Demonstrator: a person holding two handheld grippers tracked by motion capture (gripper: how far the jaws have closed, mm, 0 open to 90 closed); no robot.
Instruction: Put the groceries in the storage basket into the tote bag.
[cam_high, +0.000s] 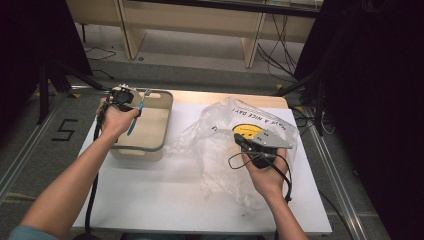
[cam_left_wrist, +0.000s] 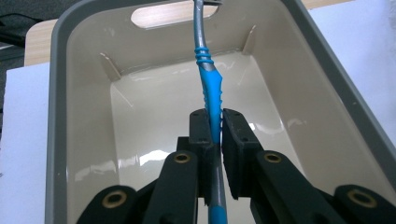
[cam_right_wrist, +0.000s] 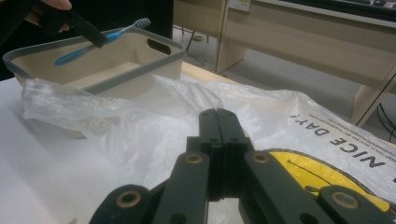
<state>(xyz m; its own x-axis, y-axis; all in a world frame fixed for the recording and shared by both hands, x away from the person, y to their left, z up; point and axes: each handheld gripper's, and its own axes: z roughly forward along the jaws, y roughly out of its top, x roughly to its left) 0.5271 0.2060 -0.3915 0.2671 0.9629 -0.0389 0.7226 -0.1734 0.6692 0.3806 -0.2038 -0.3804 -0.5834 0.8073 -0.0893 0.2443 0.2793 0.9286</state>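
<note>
My left gripper (cam_left_wrist: 214, 123) is shut on a blue and grey toothbrush (cam_left_wrist: 211, 88), gripping its handle near the middle. It holds the brush over the inside of a beige bin with a grey rim (cam_left_wrist: 58, 116), bristle end toward the far handle slot. In the high view the left gripper (cam_high: 134, 110) and toothbrush (cam_high: 135, 119) hang above the bin (cam_high: 165, 120) at the table's left. My right gripper (cam_right_wrist: 218, 116) is shut with nothing seen between its jaws. It hovers over a crumpled clear plastic bag (cam_right_wrist: 154, 116) with a yellow smiley print, right of the bin (cam_right_wrist: 116, 65).
A white table top (cam_high: 165, 200) carries the bin and the bag (cam_high: 220, 145). Its edges drop to the floor on the left and right, where metal rails run. Light wooden furniture (cam_high: 200, 20) stands beyond the table. Black cables trail from both grippers.
</note>
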